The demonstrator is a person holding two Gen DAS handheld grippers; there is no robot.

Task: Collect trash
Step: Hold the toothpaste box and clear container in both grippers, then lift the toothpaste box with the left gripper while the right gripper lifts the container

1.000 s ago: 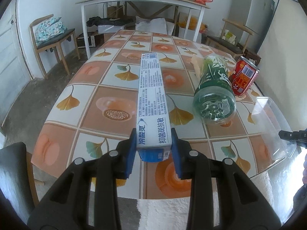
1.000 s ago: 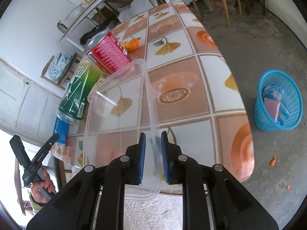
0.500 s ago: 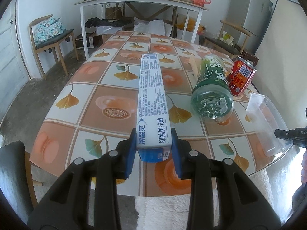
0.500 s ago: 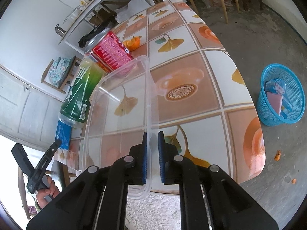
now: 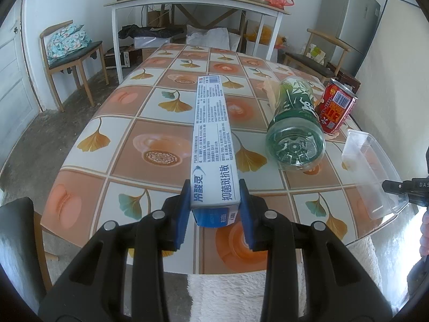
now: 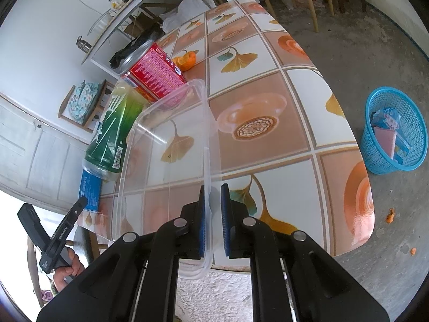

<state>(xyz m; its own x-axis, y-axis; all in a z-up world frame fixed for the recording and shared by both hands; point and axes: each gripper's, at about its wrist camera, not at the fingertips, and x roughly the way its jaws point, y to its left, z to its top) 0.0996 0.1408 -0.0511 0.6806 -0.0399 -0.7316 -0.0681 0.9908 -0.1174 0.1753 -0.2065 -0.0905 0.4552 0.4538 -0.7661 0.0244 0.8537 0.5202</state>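
Holding now: the left gripper [image 5: 213, 212] has its blue pads pressed on the near end of a long toothpaste box [image 5: 213, 145], one pad on each side.
Toothpaste box: it sticks out away from the gripper, over the table [image 5: 166, 107] with the leaf and bowl pictures.
Right gripper [image 6: 213, 220]: its two pads are squeezed on the thin wall of a clear plastic box [image 6: 161, 145]; the wall runs between them.
Clear plastic box: it sits at the table's near edge, and part of it hangs past the edge.
Green bottle [image 5: 295, 134]: it lies on its side, just beside the clear box.
Red can [image 5: 335, 106]: it lies tipped over, touching the green bottle.
Orange peel [image 6: 186, 60]: it is on the table past the red can.
Blue basket [image 6: 394, 142]: it stands on the floor beside the table, with some wrappers inside.
Person's hand [image 6: 67, 268]: it holds the handle of the left gripper, low in the right wrist view.
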